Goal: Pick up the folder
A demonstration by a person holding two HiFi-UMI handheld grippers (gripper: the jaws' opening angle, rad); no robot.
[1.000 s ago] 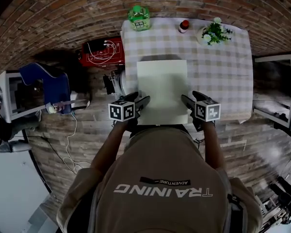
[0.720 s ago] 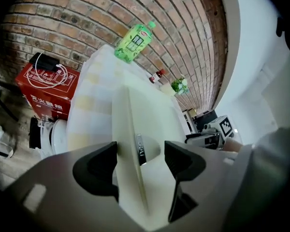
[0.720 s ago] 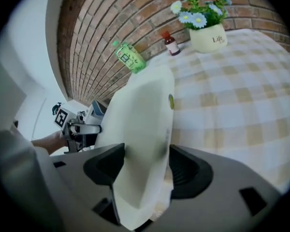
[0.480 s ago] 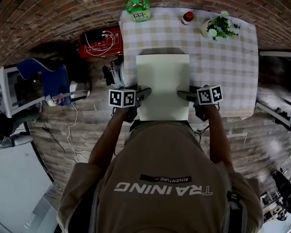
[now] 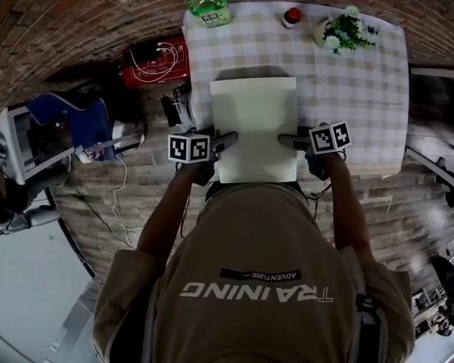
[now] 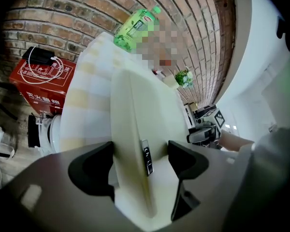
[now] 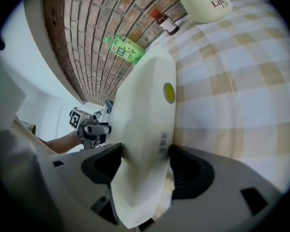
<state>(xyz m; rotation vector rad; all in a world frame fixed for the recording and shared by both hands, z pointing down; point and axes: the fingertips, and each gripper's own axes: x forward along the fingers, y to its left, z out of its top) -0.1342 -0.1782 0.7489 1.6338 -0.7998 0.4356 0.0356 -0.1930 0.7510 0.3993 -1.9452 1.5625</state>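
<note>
Left gripper (image 6: 141,154): jaws spread wide, and they have just been opening. The left long edge of the cream folder (image 5: 253,119) stands between them near its near corner. The folder lies close against the left-hand jaw, and a gap shows before the right-hand jaw, so it is not pinched. A small metal clip on the folder sits just ahead of the jaw gap. Right gripper (image 7: 144,158): its jaws also stand wide and have just been opening. The folder's right long edge is between them, with a barcode label just beside the right-hand jaw and a round yellow sticker (image 7: 169,93) further ahead. The sheet runs close by both pads and no clear gap shows. In the head view the two grippers face each other across the folder's near end, one at each side, and each points inward. The folder stretches away from both grippers over the checked tablecloth (image 5: 363,82). Whether its near end rests on the table cannot be told. Well ahead of the left gripper, at the table's far edge, stands a green bottle (image 5: 209,4). Ahead of the right gripper are a small brown bottle with a red cap (image 5: 291,17) and a white flower pot (image 5: 346,32). A red box (image 5: 156,65) is on the floor, outward of the left gripper.
</note>
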